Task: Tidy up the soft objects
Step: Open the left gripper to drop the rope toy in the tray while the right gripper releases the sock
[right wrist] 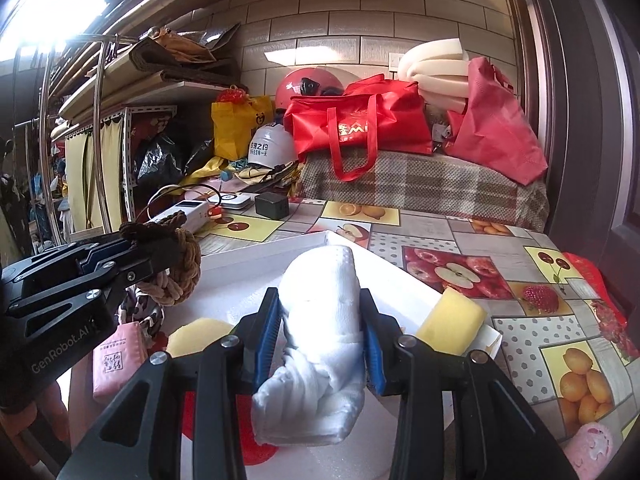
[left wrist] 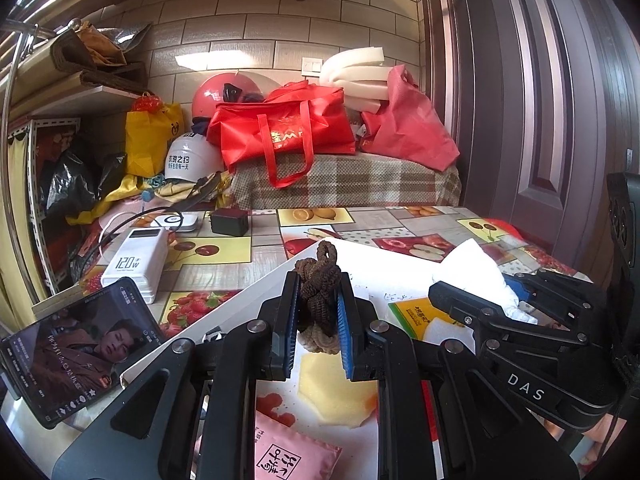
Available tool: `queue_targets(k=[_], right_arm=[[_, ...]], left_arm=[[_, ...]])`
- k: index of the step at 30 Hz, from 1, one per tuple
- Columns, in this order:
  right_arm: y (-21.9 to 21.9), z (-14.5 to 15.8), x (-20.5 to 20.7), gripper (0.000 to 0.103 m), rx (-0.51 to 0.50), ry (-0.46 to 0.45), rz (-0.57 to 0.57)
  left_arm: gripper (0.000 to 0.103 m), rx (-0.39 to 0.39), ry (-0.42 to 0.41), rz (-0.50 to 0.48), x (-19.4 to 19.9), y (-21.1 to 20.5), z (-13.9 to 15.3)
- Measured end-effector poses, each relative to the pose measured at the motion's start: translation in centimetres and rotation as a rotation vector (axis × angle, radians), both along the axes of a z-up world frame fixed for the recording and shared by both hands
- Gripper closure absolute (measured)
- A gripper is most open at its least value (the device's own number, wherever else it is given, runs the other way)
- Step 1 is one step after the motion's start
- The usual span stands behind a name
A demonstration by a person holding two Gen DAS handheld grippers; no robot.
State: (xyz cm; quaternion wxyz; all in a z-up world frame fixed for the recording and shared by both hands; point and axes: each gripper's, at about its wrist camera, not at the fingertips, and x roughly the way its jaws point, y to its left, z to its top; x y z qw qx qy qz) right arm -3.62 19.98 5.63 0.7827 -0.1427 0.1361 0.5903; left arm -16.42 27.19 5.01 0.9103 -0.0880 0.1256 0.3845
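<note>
My left gripper (left wrist: 318,320) is shut on a brown knotted rope toy (left wrist: 318,280), held above the white tray (left wrist: 384,260). It also shows at the left of the right wrist view (right wrist: 160,256), with the rope knot (right wrist: 184,272). My right gripper (right wrist: 322,328) is shut on a rolled white towel (right wrist: 320,320) over the tray (right wrist: 256,280). The towel shows at the right of the left wrist view (left wrist: 476,272). In the tray lie yellow sponges (left wrist: 336,392) (right wrist: 450,320) and a pink packet (left wrist: 288,452).
A phone (left wrist: 76,348), a white power bank (left wrist: 136,260) and a black charger (left wrist: 230,222) sit on the fruit-pattern tablecloth (right wrist: 520,280) at the left. Red bags (left wrist: 280,132), helmets and foam pile up behind. A pink soft item (right wrist: 592,448) lies at the table's right edge.
</note>
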Motion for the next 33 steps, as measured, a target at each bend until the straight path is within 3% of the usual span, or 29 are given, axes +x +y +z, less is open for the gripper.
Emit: queue_targets(k=[1, 3, 4, 5, 6, 7, 8, 13, 14, 33], right_arm=[[0.0, 0.0, 0.0, 0.064, 0.0, -0.001, -0.001], [0.1, 0.0, 0.0, 0.064, -0.003, -0.004, -0.003], [0.1, 0.0, -0.1, 0.056, -0.004, -0.006, -0.004], [0.1, 0.0, 0.0, 0.047, -0.003, -0.011, -0.024], [-0.1, 0.0, 0.3, 0.041, 0.003, -0.006, -0.045], [-0.2, 0.0, 0.6, 0.025, 0.007, 0.004, -0.054], [-0.4, 0.1, 0.8, 0.017, 0.014, 0.013, -0.058], [-0.6, 0.2, 0.2, 0.013, 0.032, -0.021, -0.063], [-0.6, 0.2, 0.2, 0.0, 0.03, -0.026, -0.067], [-2.2, 0.3, 0.2, 0.0, 0.09, -0.021, -0.108]], left_arm=[[0.083, 0.002, 0.002, 0.008, 0.0, 0.0, 0.0], [0.059, 0.009, 0.006, 0.032, 0.0, 0.0, 0.0], [0.031, 0.015, 0.004, 0.044, -0.1, -0.1, 0.0], [0.018, 0.02, -0.005, 0.069, -0.4, -0.1, 0.0], [0.013, 0.017, -0.02, 0.084, -0.8, 0.0, 0.0], [0.001, 0.009, -0.036, 0.091, -1.2, 0.2, 0.0], [0.0, 0.001, -0.048, 0.095, -1.4, 0.4, -0.1], [0.0, 0.021, -0.044, 0.095, -1.5, 0.1, -0.1], [0.0, 0.03, -0.043, 0.093, -1.5, -0.1, -0.1], [0.0, -0.005, -0.089, 0.095, -2.7, -0.5, 0.1]])
